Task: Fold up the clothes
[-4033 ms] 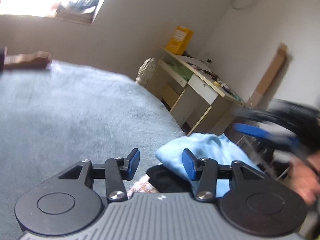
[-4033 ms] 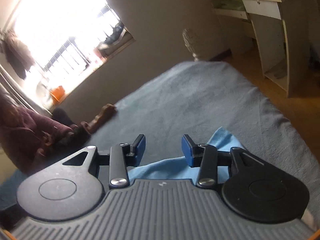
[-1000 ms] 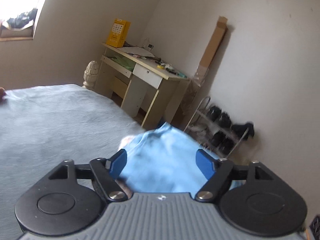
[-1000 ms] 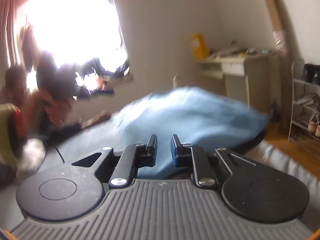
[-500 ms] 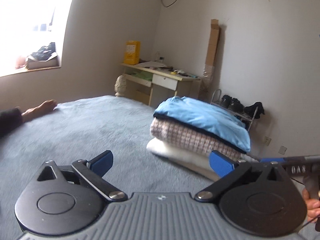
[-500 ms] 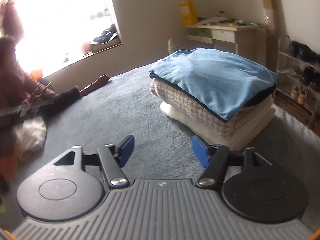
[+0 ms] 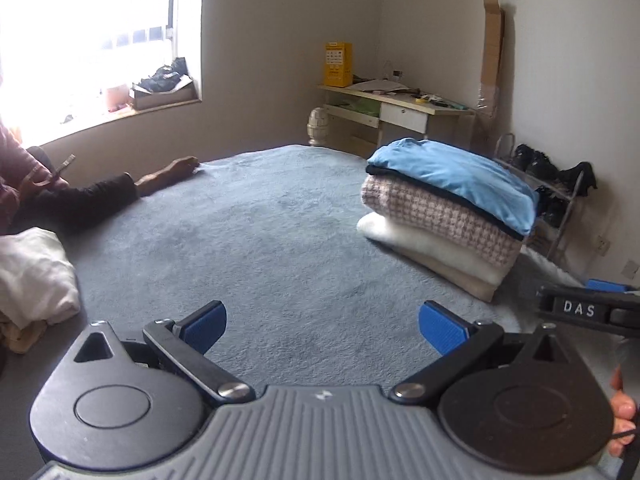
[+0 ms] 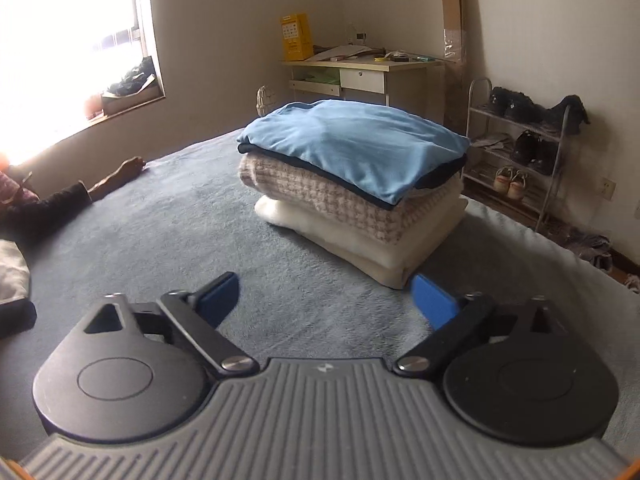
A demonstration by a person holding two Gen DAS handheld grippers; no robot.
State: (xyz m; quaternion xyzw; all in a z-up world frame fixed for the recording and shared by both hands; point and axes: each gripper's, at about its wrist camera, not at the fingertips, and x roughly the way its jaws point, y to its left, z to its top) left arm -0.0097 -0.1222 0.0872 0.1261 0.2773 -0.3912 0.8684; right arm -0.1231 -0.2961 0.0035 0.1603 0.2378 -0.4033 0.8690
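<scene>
**Both grippers empty over an open stretch of blue-grey bed**

At the far left edge of the bed (image 7: 280, 232), a loose cream garment (image 7: 32, 276) lies in a rumpled heap, and just behind it a seated person's dark-clad leg (image 7: 80, 200) stretches onto the cover, the bare foot (image 7: 172, 170) resting on it. From there rightwards the plush surface is bare and flat — the widest free room lies in the middle, directly ahead of both tools.

The left gripper (image 7: 324, 326) hangs over that bare middle with its jaws spread wide, only the cover showing between the blue pads (image 7: 442, 328). The right gripper (image 8: 326, 300) has its jaws opening, already wide apart, with nothing between them; its right pad sits just in front of the near corner of the stack.

The stack of folded clothes (image 8: 356, 196) stands toward the right side of the bed: a light blue garment (image 8: 360, 144) on top, a thin dark layer under it, then a checked knit (image 8: 320, 196), then thick cream pieces at the bottom. Beyond it the bed's right edge drops to the floor.

Round the room — a bright window (image 7: 80, 32) at left, a desk (image 8: 368, 72) with a yellow box (image 8: 296, 36) in the far corner, tall cardboard (image 7: 490, 52) leaning on the wall, a shoe rack (image 8: 520, 140) at right.
</scene>
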